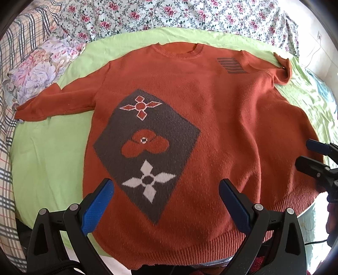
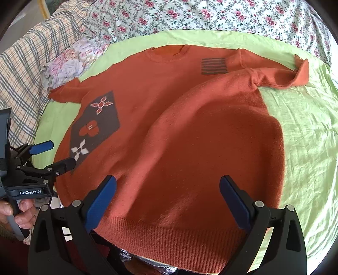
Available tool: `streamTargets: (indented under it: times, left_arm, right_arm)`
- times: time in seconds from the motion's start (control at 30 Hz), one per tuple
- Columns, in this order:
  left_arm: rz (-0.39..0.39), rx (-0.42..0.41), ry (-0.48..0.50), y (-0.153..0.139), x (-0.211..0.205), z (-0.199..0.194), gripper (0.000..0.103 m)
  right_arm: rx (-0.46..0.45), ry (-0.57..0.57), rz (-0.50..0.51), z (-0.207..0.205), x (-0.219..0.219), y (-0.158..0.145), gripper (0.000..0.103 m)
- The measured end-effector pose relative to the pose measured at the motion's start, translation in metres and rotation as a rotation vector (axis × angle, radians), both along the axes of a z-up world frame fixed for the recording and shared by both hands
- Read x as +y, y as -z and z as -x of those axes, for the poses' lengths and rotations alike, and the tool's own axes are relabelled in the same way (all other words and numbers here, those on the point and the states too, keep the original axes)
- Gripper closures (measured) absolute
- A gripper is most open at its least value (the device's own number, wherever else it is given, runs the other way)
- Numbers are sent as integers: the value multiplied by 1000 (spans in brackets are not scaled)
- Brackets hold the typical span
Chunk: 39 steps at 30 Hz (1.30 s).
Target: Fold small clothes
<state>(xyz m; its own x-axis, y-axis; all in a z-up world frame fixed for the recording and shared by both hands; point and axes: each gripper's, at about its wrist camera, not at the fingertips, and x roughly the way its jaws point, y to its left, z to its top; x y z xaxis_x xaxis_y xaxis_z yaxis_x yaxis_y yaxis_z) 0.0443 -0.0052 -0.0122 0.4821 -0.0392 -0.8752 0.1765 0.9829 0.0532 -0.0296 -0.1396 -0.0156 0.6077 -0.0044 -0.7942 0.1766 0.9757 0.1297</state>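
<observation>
Left gripper (image 1: pixel 165 190): jaws set wide, nothing held, blue pads (image 1: pixel 97 206) poised over the near hem of an orange sweater (image 1: pixel 221 118). Right gripper (image 2: pixel 168 188): jaws likewise spread wide, nothing held, positioned above the near right part of the same garment. A hand (image 2: pixel 19 213) is seen at the near left of the right wrist view, wrapped around the left gripper's handle.

Sweater: laid front up and spread on a light green sheet (image 1: pixel 48 160), collar at the far side, ribbed hem nearest. A dark diamond panel (image 1: pixel 145 152) with three flower motifs is borne on its left front; a striped patch (image 1: pixel 231 65) is placed near the far right shoulder. Left sleeve extended flat; right sleeve cuff (image 2: pixel 301 73) curled up.

Surroundings: floral bedding (image 1: pixel 169 14) is noted beyond the sheet, a checked blanket (image 1: pixel 12 63) at far left, a flowered pillow (image 1: pixel 40 69) beside it.
</observation>
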Motion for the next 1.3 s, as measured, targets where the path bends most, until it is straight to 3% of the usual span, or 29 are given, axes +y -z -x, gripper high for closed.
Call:
streamTargets:
  times: [0.4, 0.67, 0.73, 0.8, 1.0, 1.17, 1.3]
  left_arm:
    - [-9, -2, -18, 2, -5, -44, 3]
    - [-5, -10, -35, 1, -8, -73, 3]
    - [0, -8, -40, 2, -9, -79, 3]
    - [-4, -4, -45, 3, -9, -85, 3]
    - [-14, 49, -72, 22, -11, -104, 3]
    - [-28, 85, -103, 34, -11, -122, 3]
    - [-36, 91, -111, 37, -12, -133, 3]
  right_arm:
    - [-52, 133, -45, -11, -81, -21, 5]
    - [-105, 263, -83, -25, -180, -47, 5]
    - [-116, 309, -80, -31, -214, -54, 11]
    - [-128, 366, -102, -40, -256, -60, 24]
    - [-153, 556, -177, -94, -382, -70, 44]
    - [-134, 628, -125, -142, -446, -67, 46]
    - [-67, 664, -132, -171, -482, -45, 60]
